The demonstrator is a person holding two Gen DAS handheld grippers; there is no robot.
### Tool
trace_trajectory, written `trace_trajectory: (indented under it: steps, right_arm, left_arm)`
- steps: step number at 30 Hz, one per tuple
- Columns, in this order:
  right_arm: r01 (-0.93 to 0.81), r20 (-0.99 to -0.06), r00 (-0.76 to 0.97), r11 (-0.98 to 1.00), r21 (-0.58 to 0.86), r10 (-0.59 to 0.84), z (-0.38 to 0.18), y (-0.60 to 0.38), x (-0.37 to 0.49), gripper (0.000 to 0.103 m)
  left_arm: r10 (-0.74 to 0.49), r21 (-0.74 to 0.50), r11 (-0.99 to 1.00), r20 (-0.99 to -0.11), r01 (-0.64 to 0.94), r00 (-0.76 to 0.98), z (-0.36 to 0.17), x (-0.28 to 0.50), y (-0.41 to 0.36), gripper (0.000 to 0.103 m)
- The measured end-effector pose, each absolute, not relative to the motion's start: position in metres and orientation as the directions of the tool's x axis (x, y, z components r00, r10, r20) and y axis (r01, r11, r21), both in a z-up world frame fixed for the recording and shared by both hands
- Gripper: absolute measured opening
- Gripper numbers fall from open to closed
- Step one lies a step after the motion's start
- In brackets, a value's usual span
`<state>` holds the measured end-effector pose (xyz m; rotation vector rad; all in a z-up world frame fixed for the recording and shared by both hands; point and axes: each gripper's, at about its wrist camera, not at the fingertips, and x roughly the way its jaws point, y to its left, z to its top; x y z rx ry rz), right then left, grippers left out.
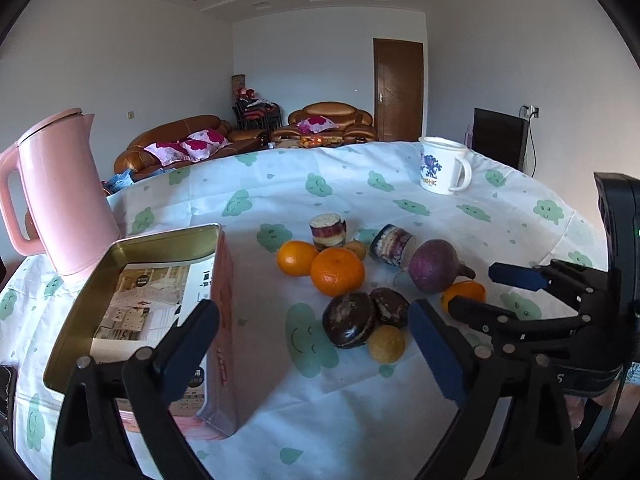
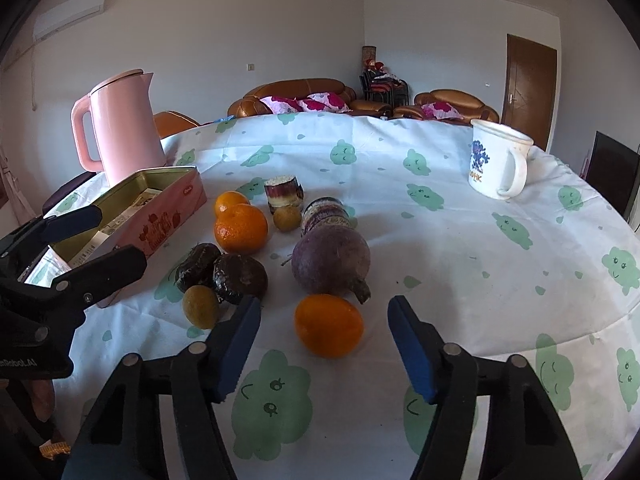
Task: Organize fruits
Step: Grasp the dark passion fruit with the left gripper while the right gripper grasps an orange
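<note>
Right gripper spread, jaws flanking lone orange, pads not touching it. Left gripper spread wide, empty, above dark fruits beside open tin. Left view alone shows tin's printed liner. Round table, cloud-print cloth; pink kettle, mug, sofas behind.

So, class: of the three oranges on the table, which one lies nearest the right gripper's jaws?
The lone orange just before the right gripper, in front of the purple beet; the other two sit together farther back.
</note>
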<state>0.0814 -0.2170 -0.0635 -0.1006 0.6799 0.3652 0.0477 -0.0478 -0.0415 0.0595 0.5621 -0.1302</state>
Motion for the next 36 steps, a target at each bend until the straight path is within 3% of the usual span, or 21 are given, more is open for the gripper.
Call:
trace_trajectory:
  steps: [5, 12, 15, 19, 28, 29, 31, 36]
  right_arm:
    - [-0.371, -0.665, 0.681, 0.928, 0.049, 0.307, -0.068, -0.216, 0.087, 0.058]
    - [-0.399, -0.697, 0.62, 0.91, 0.113, 0.359, -0.075, -0.218, 0.095, 0.043]
    - [-0.407, -0.705, 0.61, 0.907, 0.111, 0.36, -0.076, -0.216, 0.094, 0.043]
    - [-0.414, -0.71, 0.603, 0.903, 0.111, 0.364, -0.076, -0.215, 0.094, 0.043]
    - [-0.422, -0.727, 0.591, 0.902, 0.091, 0.349, -0.077, -0.21, 0.097, 0.039]
    - [-0.423, -0.726, 0.591, 0.902, 0.091, 0.35, -0.077, -0.21, 0.097, 0.039]
    - [-0.431, -0.718, 0.596, 0.898, 0.092, 0.36, -0.076, -0.21, 0.095, 0.038]
    - [-0.463, -0.701, 0.605, 0.883, 0.077, 0.378, -0.074, -0.207, 0.09, 0.038]
  left_arm:
    - [-0.142, 0.013, 0.983, -0.569, 0.181, 0.81, -0.045, 0.058, -0.056, 0.088]
    - [-0.182, -0.014, 0.974, -0.641, 0.225, 0.746, -0.056, 0.078, -0.064, 0.072]
    - [-0.198, -0.044, 0.973, -0.661, 0.226, 0.724, -0.059, 0.086, -0.062, 0.063]
    - [-0.209, -0.067, 0.972, -0.691, 0.227, 0.692, -0.065, 0.097, -0.061, 0.06]
    - [-0.239, -0.112, 0.967, -0.707, 0.229, 0.666, -0.07, 0.109, -0.056, 0.057]
    - [-0.248, -0.12, 0.965, -0.706, 0.234, 0.663, -0.07, 0.109, -0.055, 0.055]
    - [-0.28, -0.139, 0.956, -0.704, 0.26, 0.653, -0.069, 0.108, -0.055, 0.04]
    - [-0.29, -0.15, 0.953, -0.702, 0.263, 0.65, -0.069, 0.108, -0.054, 0.04]
